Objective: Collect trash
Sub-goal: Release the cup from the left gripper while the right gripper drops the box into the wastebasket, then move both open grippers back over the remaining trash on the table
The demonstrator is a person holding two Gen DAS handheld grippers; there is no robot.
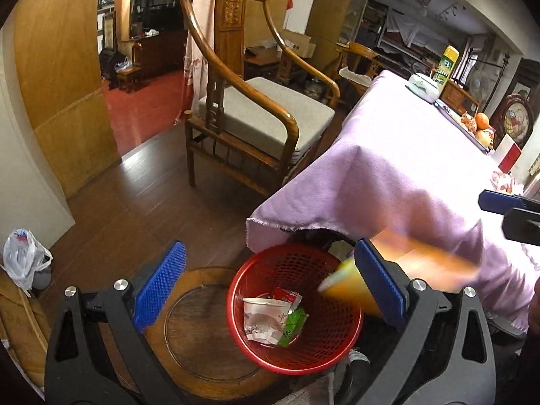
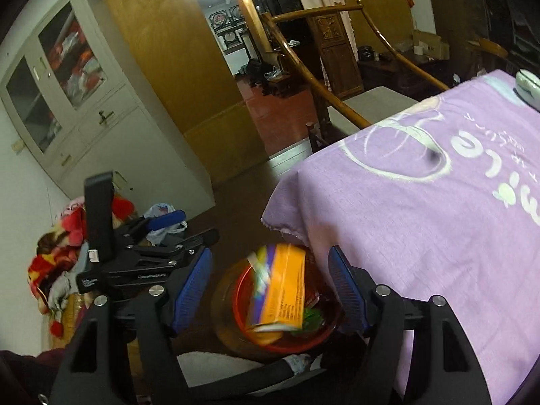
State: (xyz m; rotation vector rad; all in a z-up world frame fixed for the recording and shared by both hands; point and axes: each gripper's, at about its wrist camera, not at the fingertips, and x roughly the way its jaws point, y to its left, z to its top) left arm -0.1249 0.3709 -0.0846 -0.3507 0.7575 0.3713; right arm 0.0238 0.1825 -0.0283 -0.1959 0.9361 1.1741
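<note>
A red mesh basket (image 1: 324, 347) stands on a round wooden stool below the table corner; it also shows in the right wrist view (image 2: 243, 307). It holds a crumpled paper cup (image 1: 263, 317) and a green wrapper (image 1: 292, 325). An orange carton (image 2: 283, 290), blurred, is in the air over the basket between my right gripper's open fingers, touching neither; it shows in the left wrist view (image 1: 351, 287) too. My right gripper (image 2: 270, 290) is open above the basket. My left gripper (image 1: 270, 287) is open and empty beside the basket.
A table under a purple cloth (image 1: 405, 155) stands to the right, with a jar, a can and fruit at its far end. A wooden armchair (image 1: 256, 114) stands behind the basket. A white cabinet (image 2: 84, 101) and a pile of cloth stand at left.
</note>
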